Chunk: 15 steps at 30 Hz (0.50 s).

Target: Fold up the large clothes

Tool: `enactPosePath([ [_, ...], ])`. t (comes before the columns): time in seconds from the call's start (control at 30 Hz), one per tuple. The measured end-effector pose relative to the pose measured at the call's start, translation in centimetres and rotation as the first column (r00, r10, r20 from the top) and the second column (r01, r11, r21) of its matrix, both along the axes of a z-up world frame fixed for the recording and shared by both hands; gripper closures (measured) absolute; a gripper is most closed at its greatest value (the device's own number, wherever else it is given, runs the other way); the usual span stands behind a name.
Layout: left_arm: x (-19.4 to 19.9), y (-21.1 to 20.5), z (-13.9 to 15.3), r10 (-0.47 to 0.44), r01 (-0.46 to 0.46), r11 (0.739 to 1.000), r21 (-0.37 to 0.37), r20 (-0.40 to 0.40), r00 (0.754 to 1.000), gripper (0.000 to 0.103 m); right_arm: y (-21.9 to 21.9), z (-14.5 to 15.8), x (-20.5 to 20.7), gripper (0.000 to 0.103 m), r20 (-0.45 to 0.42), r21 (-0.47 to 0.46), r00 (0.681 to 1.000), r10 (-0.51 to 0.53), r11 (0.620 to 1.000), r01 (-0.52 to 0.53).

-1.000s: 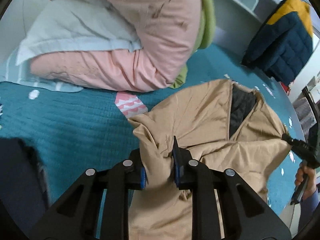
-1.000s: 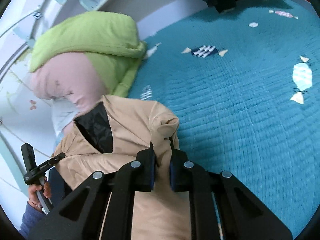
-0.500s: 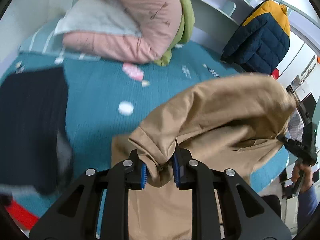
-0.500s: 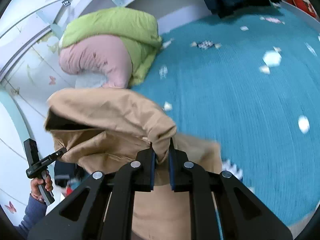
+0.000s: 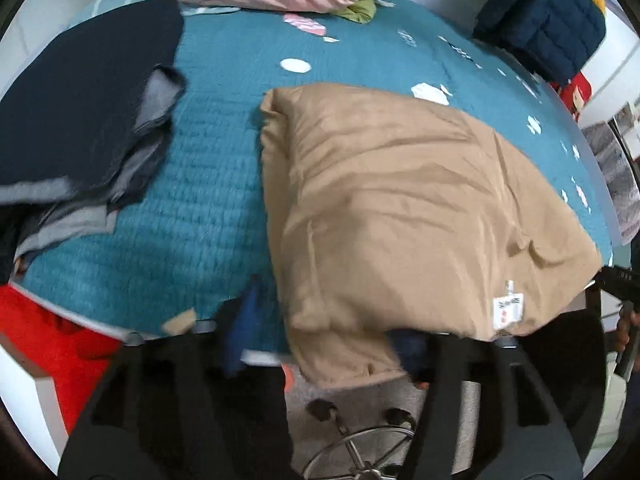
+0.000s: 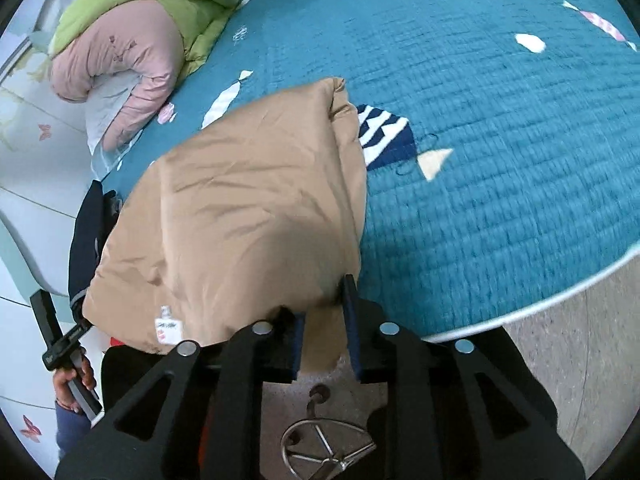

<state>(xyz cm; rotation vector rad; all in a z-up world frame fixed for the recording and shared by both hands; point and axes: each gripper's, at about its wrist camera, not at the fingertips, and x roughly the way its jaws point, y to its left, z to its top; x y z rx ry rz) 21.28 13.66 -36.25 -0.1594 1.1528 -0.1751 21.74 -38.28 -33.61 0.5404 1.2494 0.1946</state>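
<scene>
A tan jacket (image 5: 400, 208) lies folded over on the teal bedspread (image 5: 208, 200), with its near hem and white label (image 5: 508, 308) at the bed's front edge. My left gripper (image 5: 320, 340) is at that edge. Its jaws are opening wide, and the jacket's left corner hangs loose between them. In the right wrist view the jacket (image 6: 240, 208) fills the middle. My right gripper (image 6: 324, 332) sits at its right corner. Its jaws are opening too, with a fold of tan cloth still between the blue pads (image 6: 350, 312).
Dark navy and grey clothes (image 5: 80, 100) are stacked at the left. Pink and green bedding (image 6: 132, 40) lies at the far side, and a blue and yellow puffer jacket (image 5: 552, 20) at the back right. A chair base (image 6: 320, 452) stands on the floor below the bed edge (image 6: 560, 300).
Both grippers carried the jacket's upper part towards the near bed edge and laid it over the lower part. Both sets of jaws have spread apart; the left has let the cloth go.
</scene>
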Motion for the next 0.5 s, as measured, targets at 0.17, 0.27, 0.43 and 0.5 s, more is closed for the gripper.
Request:
enactPosePath([
  [0.17,-2.4,0.9,4.6,0.022,-0.025,0.998,0.06,0.061,0.998,0.029,-0.7,4.9,-1.8,0.07,0.089,-0.081,0.995,0.035,0.996,-0.028],
  [0.27,-3.0,0.5,7.7,0.05,-0.053,0.998,0.016,0.156,0.987,0.022,0.1,7.1,-1.6,0.07,0.167,-0.069,0.984,0.056,0.997,-0.045],
  [0.43,-0.1,-3.8,7.6,0.01,-0.006,1.0,-0.027,0.173,0.985,0.02,4.0,5.7,1.7,0.072,0.189,0.023,0.98,0.056,0.998,-0.061],
  [0.5,1.5,-4.7,4.6,0.014,-0.011,0.999,-0.032,0.084,0.996,0.02,5.2,3.0,3.0,0.073,0.109,0.028,0.993,0.04,0.999,-0.043],
])
